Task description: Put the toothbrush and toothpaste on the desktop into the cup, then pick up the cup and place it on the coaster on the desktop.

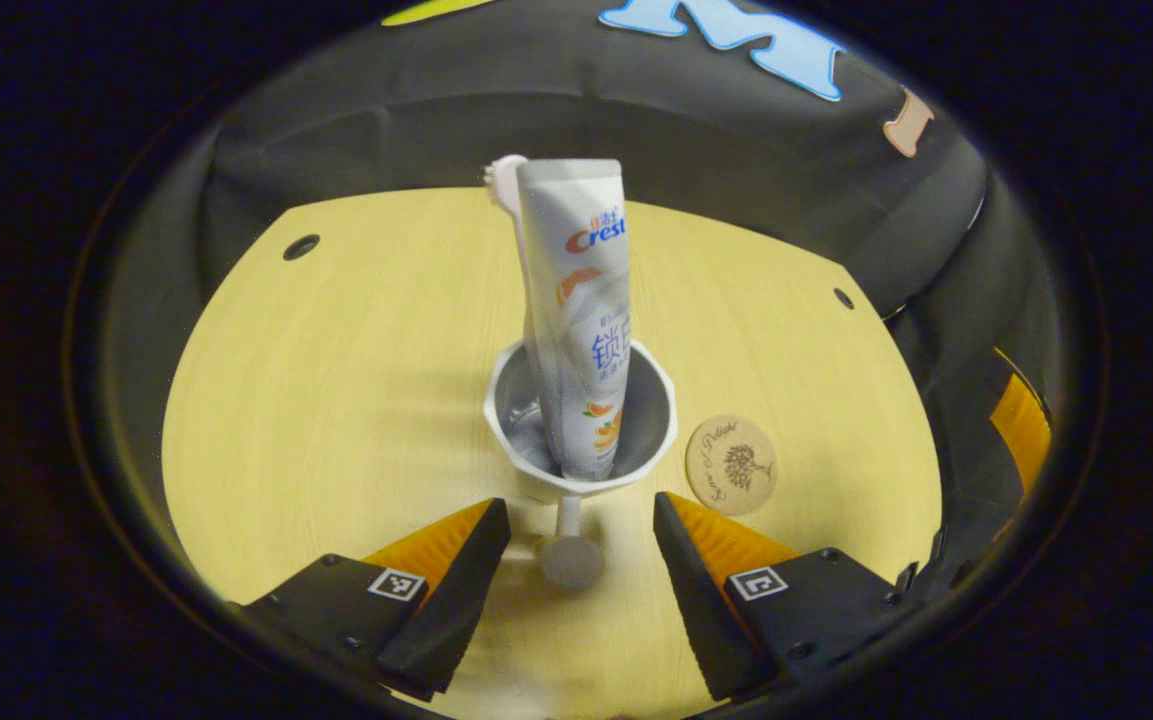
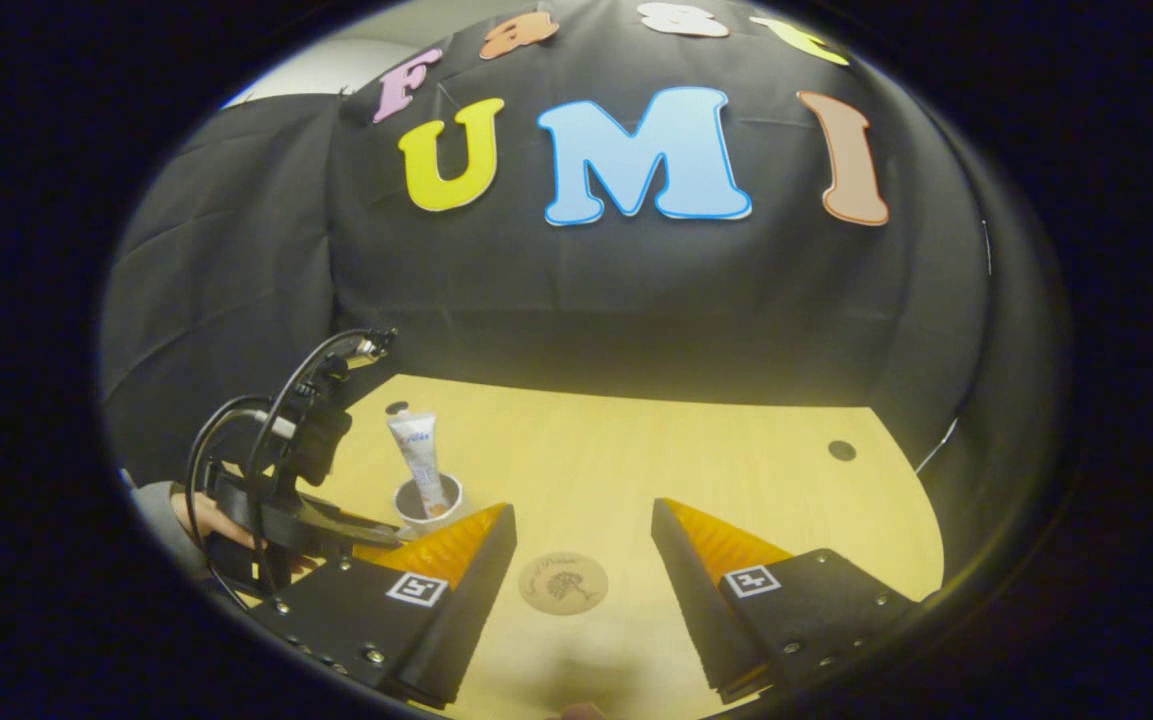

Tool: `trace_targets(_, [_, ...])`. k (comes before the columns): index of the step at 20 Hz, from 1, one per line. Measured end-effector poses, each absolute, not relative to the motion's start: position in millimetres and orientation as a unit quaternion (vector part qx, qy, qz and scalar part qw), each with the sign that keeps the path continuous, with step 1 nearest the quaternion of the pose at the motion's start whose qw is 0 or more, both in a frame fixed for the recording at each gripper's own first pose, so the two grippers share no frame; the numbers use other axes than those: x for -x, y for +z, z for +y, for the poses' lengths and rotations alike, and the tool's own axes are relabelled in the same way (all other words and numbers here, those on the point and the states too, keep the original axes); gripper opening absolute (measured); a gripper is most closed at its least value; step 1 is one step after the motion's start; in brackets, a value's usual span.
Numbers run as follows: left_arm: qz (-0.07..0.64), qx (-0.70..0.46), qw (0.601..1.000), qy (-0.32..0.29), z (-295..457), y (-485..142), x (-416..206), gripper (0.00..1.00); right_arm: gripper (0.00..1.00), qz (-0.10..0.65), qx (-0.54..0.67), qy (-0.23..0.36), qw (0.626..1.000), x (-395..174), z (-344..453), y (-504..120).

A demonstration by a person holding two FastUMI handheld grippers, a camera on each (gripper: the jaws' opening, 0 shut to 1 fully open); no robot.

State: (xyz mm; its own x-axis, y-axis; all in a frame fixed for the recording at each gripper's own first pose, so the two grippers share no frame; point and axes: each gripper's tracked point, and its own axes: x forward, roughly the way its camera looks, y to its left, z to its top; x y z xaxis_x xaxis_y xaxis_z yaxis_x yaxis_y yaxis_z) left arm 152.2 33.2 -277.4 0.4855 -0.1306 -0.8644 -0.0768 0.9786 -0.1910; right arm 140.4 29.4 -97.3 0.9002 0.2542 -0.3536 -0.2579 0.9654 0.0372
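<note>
A white cup (image 1: 636,440) stands mid-table in the left gripper view, with the toothpaste tube (image 1: 576,310) upright in it. The toothbrush head (image 1: 506,185) pokes out behind the tube. The cup's handle (image 1: 571,550) points toward me and lies between the fingers of my left gripper (image 1: 581,520), which is open and not touching it. A round wooden coaster (image 1: 731,465) lies just right of the cup. In the right gripper view my right gripper (image 2: 581,530) is open above the coaster (image 2: 563,583); the cup (image 2: 428,510) and tube (image 2: 416,455) stand to its left.
The light wooden table (image 1: 336,400) has small dark holes (image 1: 301,246) near its far corners. Black cloth walls close it in at the back and sides. In the right gripper view, the other gripper with its cables (image 2: 286,480) and a hand (image 2: 191,515) sit left of the cup.
</note>
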Motion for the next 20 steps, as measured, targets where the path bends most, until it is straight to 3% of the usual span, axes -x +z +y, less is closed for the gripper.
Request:
trace_targets(8, [0.55,0.103,0.829,0.001,41.5,-304.1,-157.8,0.77,0.85,0.205,-0.003,0.101,0.974,-133.9,3.0,-114.1])
trace_targets(16, [0.538,0.04,0.842,0.016,39.3,-303.3,-163.6,0.36,0.85,0.216,-0.009,0.09,0.972,-126.5,-5.5,-121.7])
trace_targets(18, [0.522,0.023,0.853,0.016,36.8,-306.5,-164.0,0.41,0.85,0.218,-0.015,0.09,0.972,-123.5,-5.9,-122.9])
trace_targets(20, [0.514,0.014,0.858,0.012,33.7,-304.4,-164.9,0.34,0.85,0.22,-0.015,0.088,0.971,-120.7,-8.3,-123.7])
